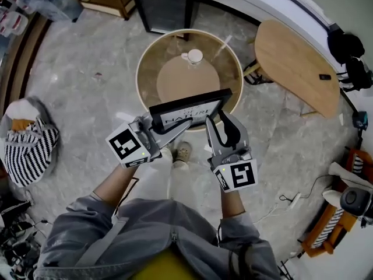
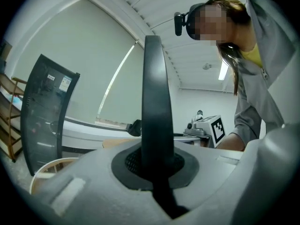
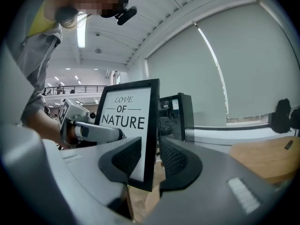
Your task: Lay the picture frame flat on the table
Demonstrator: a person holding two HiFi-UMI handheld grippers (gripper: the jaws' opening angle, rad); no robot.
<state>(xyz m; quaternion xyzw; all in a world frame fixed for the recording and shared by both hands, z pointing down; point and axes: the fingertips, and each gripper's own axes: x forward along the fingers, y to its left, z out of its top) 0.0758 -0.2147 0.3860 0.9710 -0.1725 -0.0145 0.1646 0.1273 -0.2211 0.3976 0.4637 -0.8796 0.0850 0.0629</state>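
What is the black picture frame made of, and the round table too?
The picture frame looks like matte black plastic or painted wood: its border is even and dull. The round table has a pale wooden-looking rim; its brown top may be tinted glass, since a lighter disc seems to show through.

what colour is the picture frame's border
Black. The frame shows best in the right gripper view.

I'm working in what looks like a staged lounge corner inside a big hall. There's a marble-look floor (image 1: 87, 80), a round wooden table (image 1: 140, 77) mid-frame, a second wooden table (image 1: 291, 63) upper right and a glass-door cabinet (image 1: 166, 4) at the top. Roller blinds (image 3: 243, 74) cover tall windows. A railed gallery (image 3: 79, 89) shows at the left of the right gripper view.
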